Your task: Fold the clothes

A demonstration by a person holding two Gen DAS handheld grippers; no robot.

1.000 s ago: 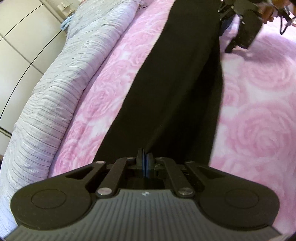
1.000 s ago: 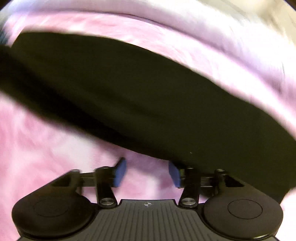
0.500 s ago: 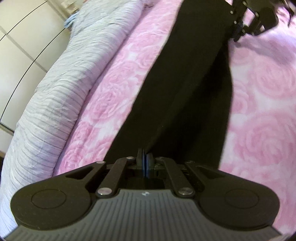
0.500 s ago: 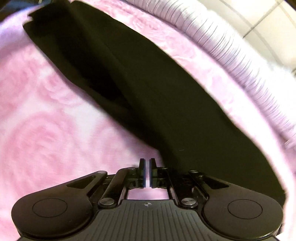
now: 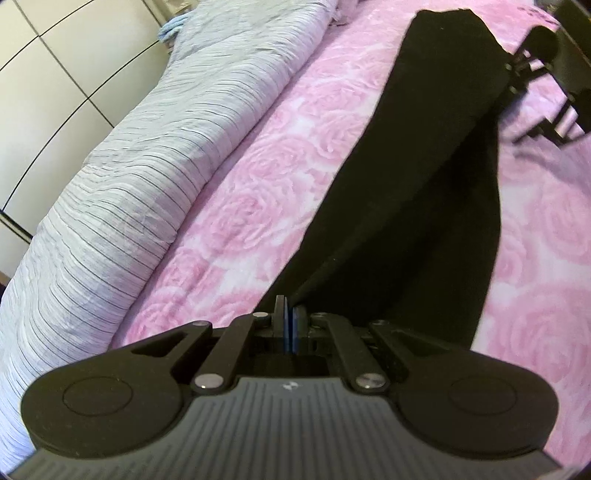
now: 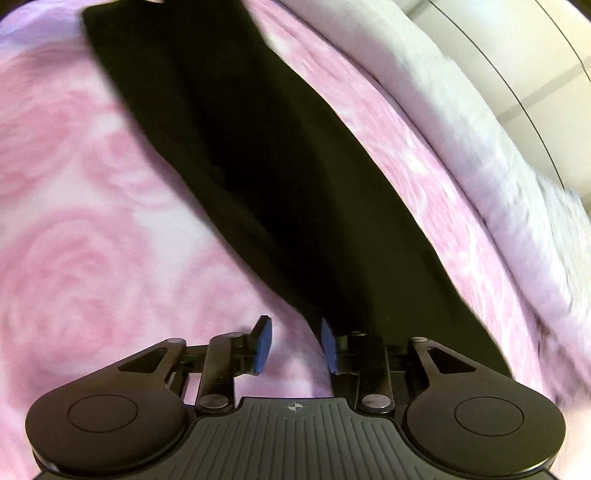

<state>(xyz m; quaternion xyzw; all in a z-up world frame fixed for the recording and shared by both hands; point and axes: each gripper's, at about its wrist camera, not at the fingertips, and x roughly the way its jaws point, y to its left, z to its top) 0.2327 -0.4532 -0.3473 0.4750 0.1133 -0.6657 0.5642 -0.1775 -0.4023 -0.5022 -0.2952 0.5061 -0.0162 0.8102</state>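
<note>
Both tools share a matte black body: ribbed grey deck with a small round emblem, two disc-shaped lobes, silver screw heads on the linkage bars. The left gripper [image 5: 290, 318] and right gripper [image 6: 294, 345] carry blue pads, seemingly rubber.

A pink rose-patterned bedspread [image 5: 280, 162] covered the surface under my view. A rumpled pale blue striped duvet [image 5: 147, 170] lay bunched along the far edge of the bedspread, touching it. Beyond the duvet stood cream wardrobe panels [image 5: 55, 70] with dark seams. A light blue cloth [image 5: 171, 27] sat at the duvet's far end, against the panels.
</note>
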